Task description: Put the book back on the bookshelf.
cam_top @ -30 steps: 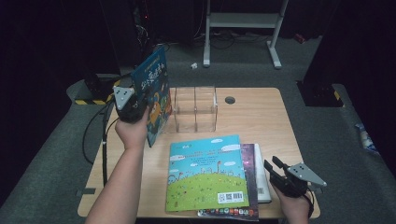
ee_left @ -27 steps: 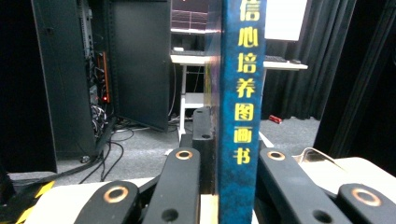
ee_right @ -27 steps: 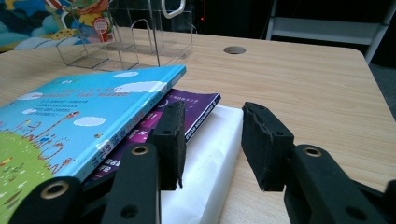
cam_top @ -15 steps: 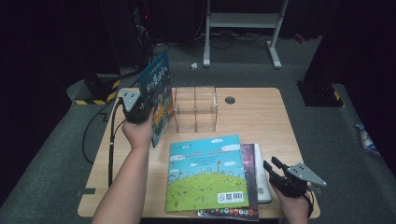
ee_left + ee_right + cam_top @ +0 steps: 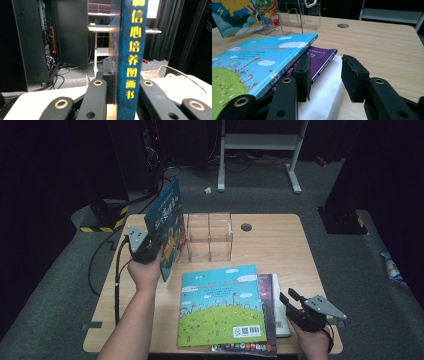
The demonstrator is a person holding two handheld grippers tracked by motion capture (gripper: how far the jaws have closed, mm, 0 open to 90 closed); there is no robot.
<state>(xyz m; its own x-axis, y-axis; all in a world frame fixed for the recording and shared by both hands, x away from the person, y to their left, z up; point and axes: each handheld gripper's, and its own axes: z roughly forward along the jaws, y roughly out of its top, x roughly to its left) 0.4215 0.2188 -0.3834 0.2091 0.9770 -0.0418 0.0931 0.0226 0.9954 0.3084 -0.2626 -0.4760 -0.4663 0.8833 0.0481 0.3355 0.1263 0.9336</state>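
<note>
left gripper (image 5: pixel 150 251): clamped on the spine of a dark-blue picture book (image 5: pixel 167 227), held upright just left of the clear acrylic rack (image 5: pixel 209 236)
right gripper (image 5: pixel 298 308): jaws apart, empty, parked beside the flat stack
done so far: looks like nothing's slotted, rack's empty
left: this one, then the light-blue cartoon book (image 5: pixel 221 305), purple book (image 5: pixel 268 292) and white book (image 5: pixel 322 97)

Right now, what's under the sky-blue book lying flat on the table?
Under the sky-blue book lies a purple book, over a white book. Only their right edges show; their covers, and anything further beneath, are hidden.
</note>
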